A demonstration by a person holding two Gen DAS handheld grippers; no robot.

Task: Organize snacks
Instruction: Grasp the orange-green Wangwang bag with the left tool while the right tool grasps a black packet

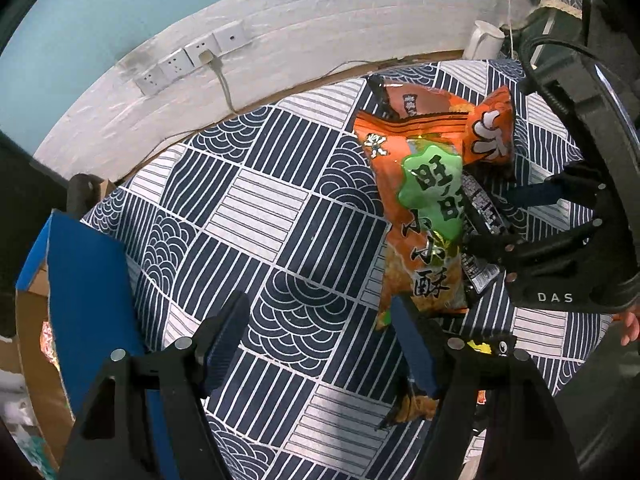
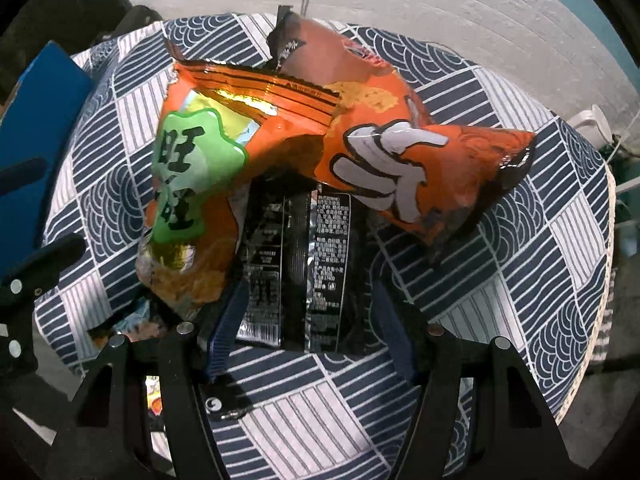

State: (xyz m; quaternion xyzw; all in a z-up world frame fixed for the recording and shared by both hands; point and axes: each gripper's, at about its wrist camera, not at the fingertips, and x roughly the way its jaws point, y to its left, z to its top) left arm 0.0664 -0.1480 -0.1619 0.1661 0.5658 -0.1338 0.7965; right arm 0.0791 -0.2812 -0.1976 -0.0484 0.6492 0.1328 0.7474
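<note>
A pile of snacks lies on the patterned tablecloth (image 1: 260,208). An orange bag with a green label (image 1: 424,208) (image 2: 200,152) leans on a second orange bag with white characters (image 1: 492,128) (image 2: 400,152). A third orange bag (image 2: 320,52) lies behind them. A black packet (image 2: 296,248) sticks out from under the pile. My right gripper (image 2: 310,292) (image 1: 516,220) straddles this packet, its pads close beside the edges. My left gripper (image 1: 318,348) is open over bare cloth, its right finger by the green-label bag's lower corner and over a small brown packet (image 1: 412,404).
A blue cardboard box (image 1: 88,288) (image 2: 36,120) stands open at the table's left edge. A white brick wall with sockets (image 1: 192,56) and a plugged cable runs behind the table. A white jug (image 1: 482,38) (image 2: 592,120) stands at the back right.
</note>
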